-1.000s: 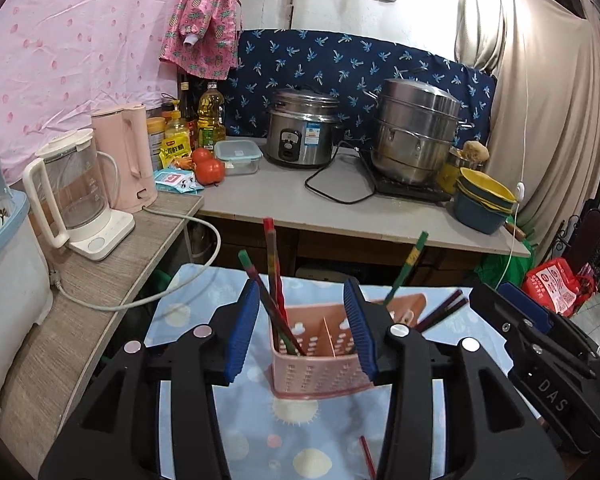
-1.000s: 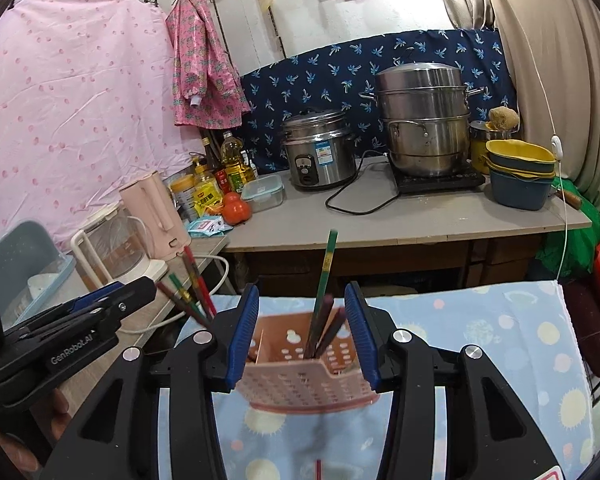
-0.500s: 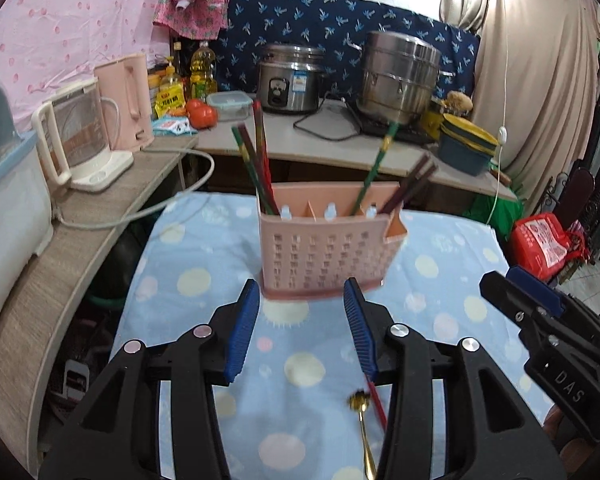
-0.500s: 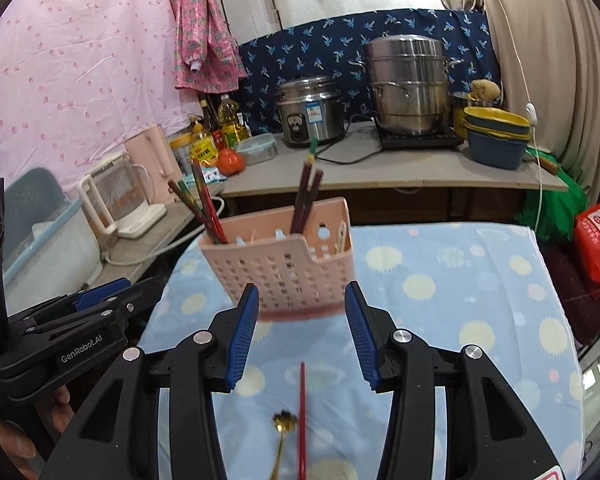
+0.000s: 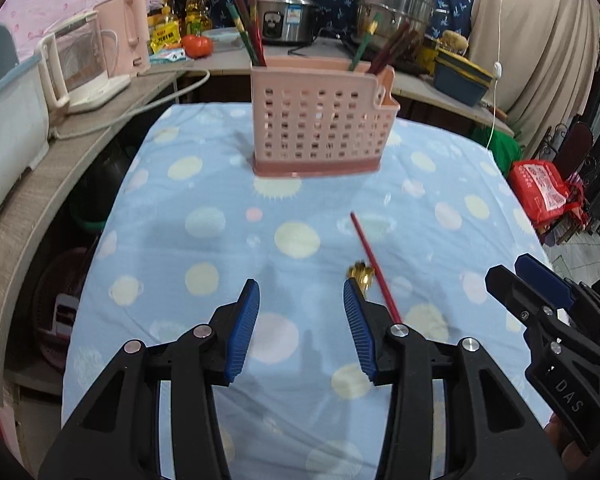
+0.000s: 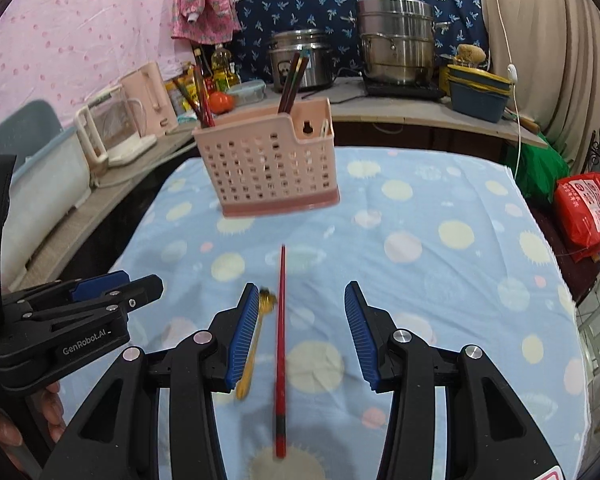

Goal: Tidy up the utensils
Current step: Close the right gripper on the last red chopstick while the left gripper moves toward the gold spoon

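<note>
Both grippers have dropped low over the dotted cloth — jaws apart, holding nothing.

A second ago the pink basket (image 5: 320, 120) filled the space between the blue fingers; now it stands higher in the frame, upper middle, with chopsticks (image 5: 252, 28) poking out. The red chopstick (image 6: 280, 344) lies flat between the right gripper (image 6: 302, 336) fingers, not touched. The gold spoon (image 6: 256, 336) lies beside it, and the left gripper (image 5: 300, 328) hangs nearby.

The desk (image 6: 480, 264) wore a blue dotted cloth; on it stood a pink utensil caddy (image 6: 268, 172), with a red chopstick (image 6: 280, 344) and gold spoon (image 6: 256, 332) nearer (just beside each other).
</note>
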Available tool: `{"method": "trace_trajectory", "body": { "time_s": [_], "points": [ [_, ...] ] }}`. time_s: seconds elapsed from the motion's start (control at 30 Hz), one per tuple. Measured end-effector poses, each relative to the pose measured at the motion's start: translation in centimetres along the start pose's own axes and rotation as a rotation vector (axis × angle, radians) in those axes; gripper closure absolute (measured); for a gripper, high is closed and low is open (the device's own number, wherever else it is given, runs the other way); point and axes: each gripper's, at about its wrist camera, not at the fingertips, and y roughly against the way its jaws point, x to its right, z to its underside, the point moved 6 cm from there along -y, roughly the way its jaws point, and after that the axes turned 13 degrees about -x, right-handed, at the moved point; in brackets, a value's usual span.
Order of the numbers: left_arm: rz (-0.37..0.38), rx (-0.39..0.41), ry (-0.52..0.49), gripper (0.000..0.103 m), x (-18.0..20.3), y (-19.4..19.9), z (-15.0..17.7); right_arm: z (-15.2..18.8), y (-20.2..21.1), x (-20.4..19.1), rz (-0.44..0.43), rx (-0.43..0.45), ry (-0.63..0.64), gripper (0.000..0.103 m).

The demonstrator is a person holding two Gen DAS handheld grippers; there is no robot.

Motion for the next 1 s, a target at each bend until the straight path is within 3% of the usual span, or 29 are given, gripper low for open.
{"method": "trace_trajectory", "body": {
  "time_s": [0.43,1.0],
  "points": [
    [-0.033,-0.105,0.009,0.061,-1.0,-3.0,6.0,7.5,-3.3,-0.3,0.001,-0.15,0.005,0.06],
    [-0.042,-0.155,0.012,0.061,-1.6,-4.5,7.6,8.7,-5.9,-2.0,-0.015,-0.21,0.05,0.084]
  ]
}}
